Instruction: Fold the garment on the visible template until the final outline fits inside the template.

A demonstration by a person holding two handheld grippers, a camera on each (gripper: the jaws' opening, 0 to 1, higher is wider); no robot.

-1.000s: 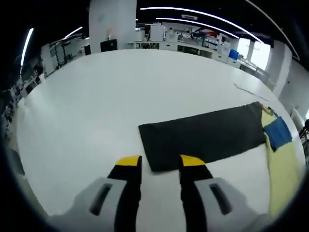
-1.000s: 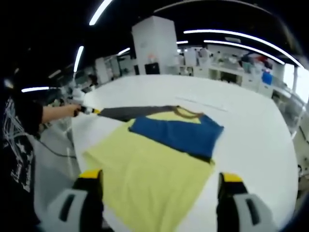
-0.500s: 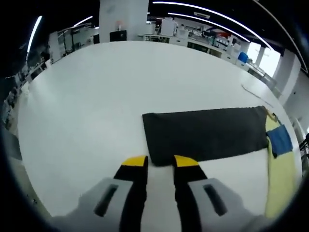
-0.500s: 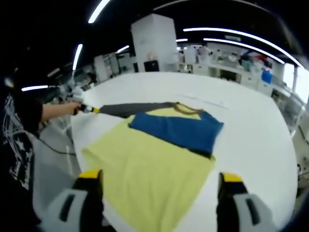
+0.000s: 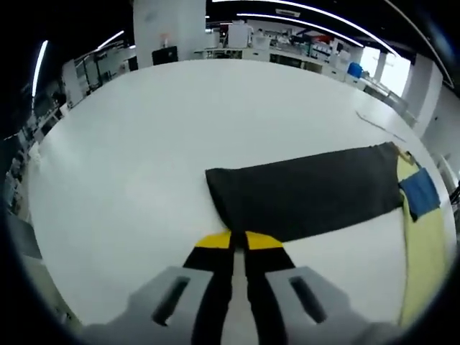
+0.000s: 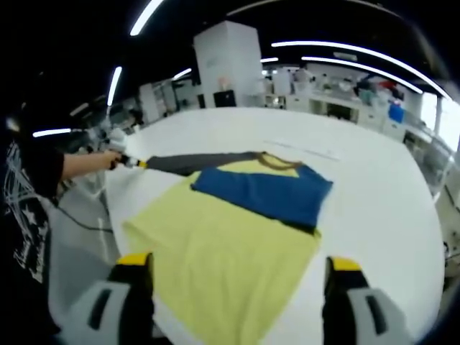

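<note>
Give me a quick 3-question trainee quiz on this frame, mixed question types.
1. True or false: the right gripper is clamped on the yellow panel.
2. The left gripper stands at the near edge of which part? A) dark sleeve B) blue panel C) collar
3. What surface does the garment lie on?

Key: 1. False; its jaws stand wide apart. 2. A. 3. A white table.

no readable text, white print on person's shirt (image 6: pixel 21 215) illegible
</note>
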